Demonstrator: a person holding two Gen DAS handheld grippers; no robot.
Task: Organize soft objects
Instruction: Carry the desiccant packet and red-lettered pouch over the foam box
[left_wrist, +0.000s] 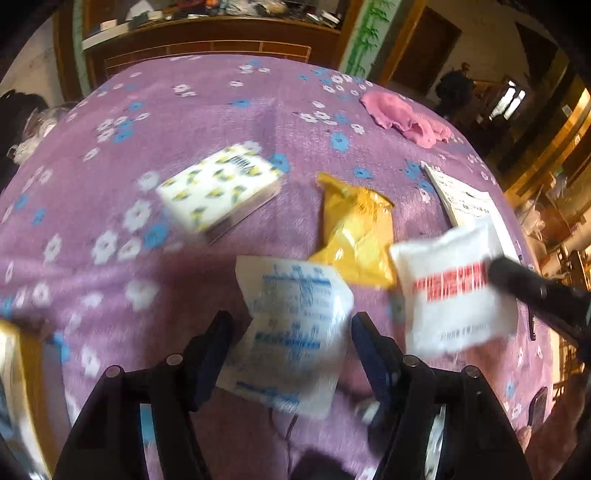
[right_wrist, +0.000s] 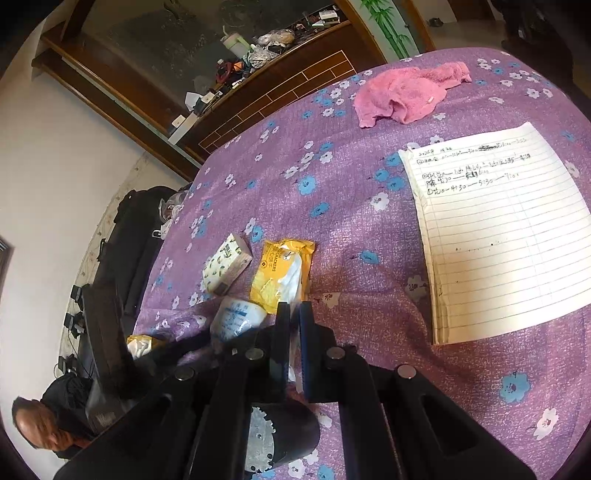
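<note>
My left gripper (left_wrist: 293, 343) points down at the purple flowered cloth (left_wrist: 207, 110), and it is open. A white pack with blue print (left_wrist: 295, 325) lies between its fingers; the picture is blurred and the pads seem to stand off it. This same pack (right_wrist: 236, 317) appears in the right wrist view. My right gripper (right_wrist: 293, 314) is shut on a white pack with red print (left_wrist: 454, 291), seen edge-on between its fingers (right_wrist: 282, 332). A yellow cracker pack (left_wrist: 354, 236) and a flower-patterned tissue pack (left_wrist: 218, 188) lie just beyond.
A pink towel (right_wrist: 402, 92) lies crumpled at the far side. An open lined notebook (right_wrist: 506, 236) lies to the right. Another yellow pack (right_wrist: 140, 343) sits at the cloth's left edge. A person (right_wrist: 37, 421) sits low beside it. A cluttered wooden cabinet (right_wrist: 258, 96) stands behind.
</note>
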